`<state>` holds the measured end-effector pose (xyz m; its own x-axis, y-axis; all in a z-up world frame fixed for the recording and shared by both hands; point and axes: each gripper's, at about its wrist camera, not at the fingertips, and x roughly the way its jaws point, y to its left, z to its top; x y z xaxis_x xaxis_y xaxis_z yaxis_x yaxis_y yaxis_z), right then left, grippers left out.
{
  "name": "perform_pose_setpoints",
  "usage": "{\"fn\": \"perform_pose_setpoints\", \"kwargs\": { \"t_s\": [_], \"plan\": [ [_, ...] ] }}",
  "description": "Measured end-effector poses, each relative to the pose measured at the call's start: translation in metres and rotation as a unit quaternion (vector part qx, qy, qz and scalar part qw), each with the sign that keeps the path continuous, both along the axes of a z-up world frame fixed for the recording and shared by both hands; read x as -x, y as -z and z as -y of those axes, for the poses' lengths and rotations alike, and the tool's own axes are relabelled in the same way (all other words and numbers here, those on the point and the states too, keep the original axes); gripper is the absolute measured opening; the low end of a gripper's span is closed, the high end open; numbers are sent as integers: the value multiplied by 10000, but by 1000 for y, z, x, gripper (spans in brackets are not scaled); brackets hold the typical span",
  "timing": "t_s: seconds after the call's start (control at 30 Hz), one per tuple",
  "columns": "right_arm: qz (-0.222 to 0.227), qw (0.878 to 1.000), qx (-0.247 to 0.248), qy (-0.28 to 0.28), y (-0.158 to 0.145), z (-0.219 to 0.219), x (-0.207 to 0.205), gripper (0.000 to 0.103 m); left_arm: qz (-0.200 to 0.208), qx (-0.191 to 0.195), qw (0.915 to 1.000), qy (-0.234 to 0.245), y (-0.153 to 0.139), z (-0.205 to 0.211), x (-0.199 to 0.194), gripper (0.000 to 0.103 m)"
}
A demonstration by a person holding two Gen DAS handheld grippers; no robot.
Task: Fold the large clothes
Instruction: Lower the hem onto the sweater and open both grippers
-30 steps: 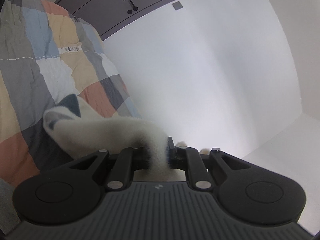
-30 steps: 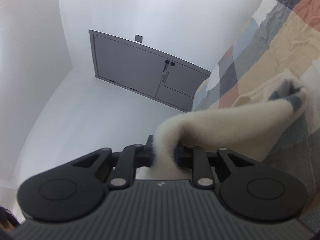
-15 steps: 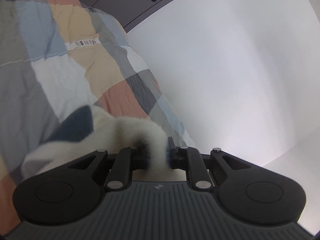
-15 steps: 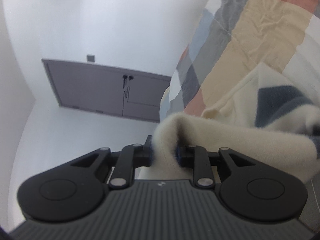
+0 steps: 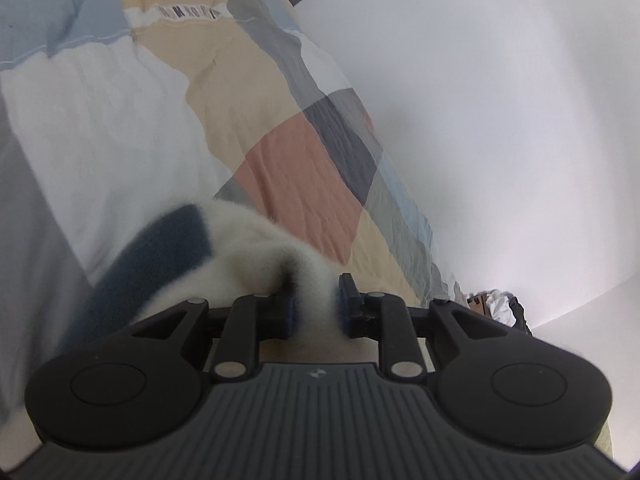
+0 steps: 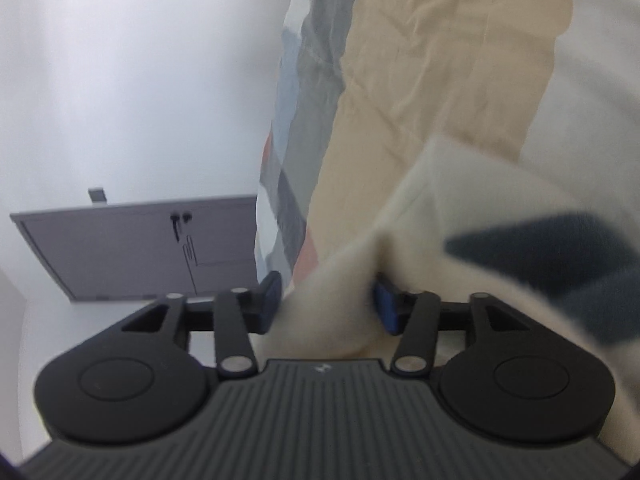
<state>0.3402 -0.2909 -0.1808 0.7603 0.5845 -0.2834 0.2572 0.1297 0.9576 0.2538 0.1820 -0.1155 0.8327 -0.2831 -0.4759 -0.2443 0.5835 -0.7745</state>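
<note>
A cream fleece garment (image 5: 244,252) with dark blue patches is gripped by the left gripper (image 5: 314,308); its pads are pressed on a bunch of the fabric. In the right gripper (image 6: 326,300) the jaws are parted wider, with fabric between them; whether it is clamped cannot be told. The garment is spread over a patchwork quilt (image 5: 280,160). A grey door (image 6: 136,248) is seen behind.
</note>
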Motion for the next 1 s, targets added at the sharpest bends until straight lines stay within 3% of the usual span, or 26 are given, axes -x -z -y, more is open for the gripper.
{"fn": "perform_pose_setpoints", "kwargs": {
  "t_s": [0.03, 0.1, 0.2, 0.23, 0.33, 0.4, 0.5, 0.6, 0.7, 0.87, 1.0],
  "plan": [
    [81, 9998, -38, 163, 1, 3, -3, 77, 24, 84, 10000, 6, 4, -3, -3, 29],
    [111, 9992, 18, 373, 5, 8, -7, 84, 73, 259, 9996, 45, 13, -8, -10, 32],
    [-83, 9995, 1, 295, 19, 11, -17, 82, 32, 440, 9990, 107, 21, -14, -17, 34],
    [-81, 9996, 13, 286, 20, 10, -17, 82, 36, 496, 9987, 135, 22, -15, -18, 39],
    [52, 9997, 220, 136, 14, 6, -18, 84, 327, 562, 9974, 305, 12, -13, -15, 74],
    [162, 9990, 425, 22, 6, 3, -15, 84, 588, 557, 9964, 270, 0, -12, -6, 90],
    [247, 9950, 957, -153, -8, -3, -6, 84, 783, 314, 9961, 276, -18, -7, 8, 95],
    [484, 9859, 1560, -367, -27, -11, 6, 84, 403, -465, 9978, 234, -32, 6, 23, 95],
    [724, 9642, 2457, -688, -49, -26, 22, 84, -197, -1162, 9929, 138, -31, 19, 43, 95],
    [1175, 9107, 3824, -1030, -72, -53, 53, 83, -297, -2028, 9787, 117, -31, 39, 72, 94],
    [1402, 8737, 4466, -1323, -75, -74, 62, 83, -379, -2737, 9610, -120, -33, 53, 70, 94]
  ]
}}
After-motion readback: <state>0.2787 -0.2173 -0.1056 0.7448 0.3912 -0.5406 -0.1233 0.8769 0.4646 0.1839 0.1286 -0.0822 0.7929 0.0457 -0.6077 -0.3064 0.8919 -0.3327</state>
